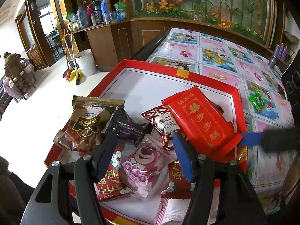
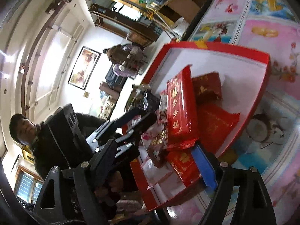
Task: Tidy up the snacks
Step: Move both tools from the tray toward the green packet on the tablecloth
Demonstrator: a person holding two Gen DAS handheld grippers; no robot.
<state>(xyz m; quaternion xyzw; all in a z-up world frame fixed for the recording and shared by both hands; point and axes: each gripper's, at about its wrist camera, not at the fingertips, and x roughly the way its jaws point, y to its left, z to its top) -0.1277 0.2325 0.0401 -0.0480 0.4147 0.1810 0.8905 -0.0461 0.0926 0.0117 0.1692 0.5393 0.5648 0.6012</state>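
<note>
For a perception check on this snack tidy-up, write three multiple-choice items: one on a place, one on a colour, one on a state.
1. The green packet lies: A in the red box; B on the tablecloth outside it; C in a tool.
2. Lettering on the long red packet: A gold; B black; C blue.
3. The left tool is: A shut empty; B open; C out of view.
Answers: B, it sits on the cloth beyond the box rim; A, gold characters run along it; B, its fingers stand apart above the packets.
</note>
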